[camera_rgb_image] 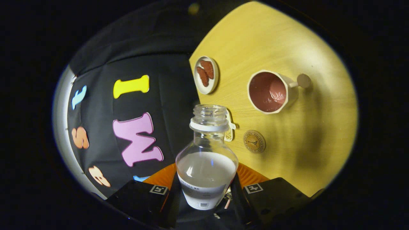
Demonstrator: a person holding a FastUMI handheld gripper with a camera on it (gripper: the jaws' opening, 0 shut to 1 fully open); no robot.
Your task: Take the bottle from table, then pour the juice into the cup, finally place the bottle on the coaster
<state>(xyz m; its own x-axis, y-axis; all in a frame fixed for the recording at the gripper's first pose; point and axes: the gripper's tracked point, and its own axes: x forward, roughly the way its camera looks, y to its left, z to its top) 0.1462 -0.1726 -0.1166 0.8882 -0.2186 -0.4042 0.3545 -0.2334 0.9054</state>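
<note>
My gripper (207, 188) is shut on a clear bottle (207, 159), both fingers pressing its lower body. The bottle is uncapped, with a white neck ring and whitish juice filling its lower half. It is lifted and the view is rolled, so the yellow wooden table (287, 41) lies beyond it to the right. A cream cup (271, 92) with a reddish-brown inside and a side handle stands beyond the bottle mouth, to its right. A round brown coaster (254, 141) lies nearer, between the bottle and the cup.
A small white dish (206, 75) with two brown pieces sits at the table edge beyond the bottle. A small cream tag-shaped item (230, 131) lies just behind the bottle neck. The booth's black cloth wall (172, 95) is to the left.
</note>
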